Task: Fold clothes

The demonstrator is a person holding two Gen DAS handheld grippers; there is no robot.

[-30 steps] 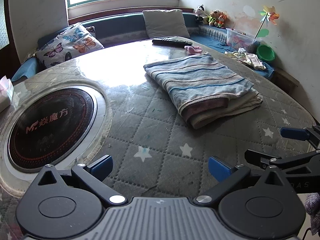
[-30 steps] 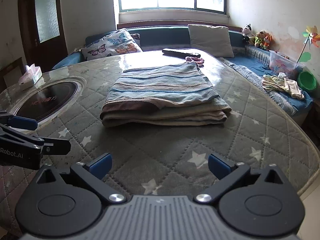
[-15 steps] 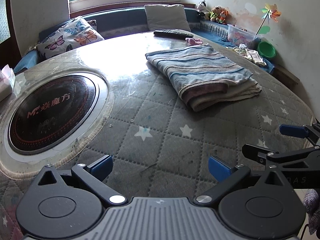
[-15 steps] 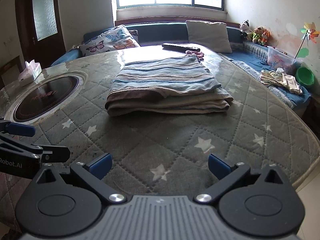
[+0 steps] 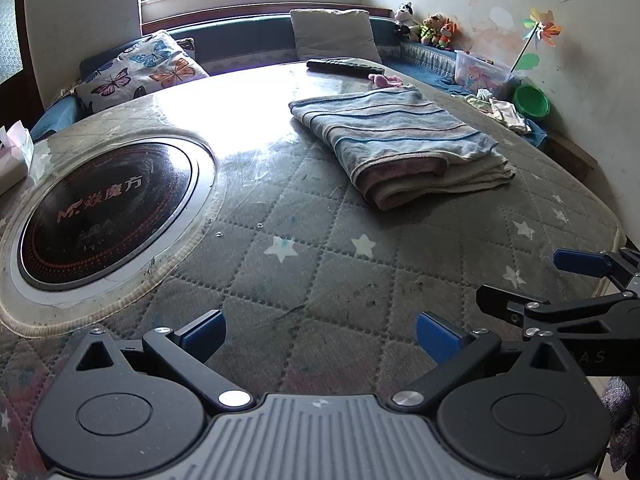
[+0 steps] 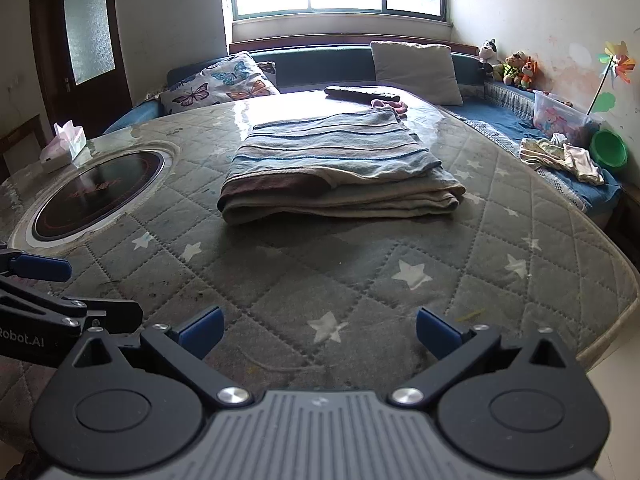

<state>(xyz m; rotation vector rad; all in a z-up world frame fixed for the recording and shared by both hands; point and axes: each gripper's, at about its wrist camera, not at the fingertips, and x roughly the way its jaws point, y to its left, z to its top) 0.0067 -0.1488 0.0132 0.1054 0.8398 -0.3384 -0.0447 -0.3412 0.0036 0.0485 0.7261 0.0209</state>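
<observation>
A striped blue, grey and brown cloth (image 5: 400, 140) (image 6: 336, 164) lies folded in a thick stack on the quilted star-pattern table cover (image 5: 320, 264) (image 6: 360, 272). My left gripper (image 5: 320, 330) is open over the near edge, well short of the cloth, with nothing between its blue pads. My right gripper (image 6: 318, 330) is open too and empty, hovering near the table's front. Each gripper shows in the other's view: the right one (image 5: 532, 280) at the right edge, the left one (image 6: 86, 290) at the left edge.
A round black cooktop (image 5: 104, 208) is set into the table's left side, with a tissue box (image 6: 66, 146) beyond it. A remote (image 6: 360, 94) and a pink item (image 6: 392, 106) lie behind the cloth. Cushions, toys, a green bowl (image 6: 608, 148) and loose garments (image 6: 564, 158) line the bench.
Both grippers have drawn back toward the near edge of the table, so the folded cloth looks farther off. Both stay open and empty; the cloth has not moved.
</observation>
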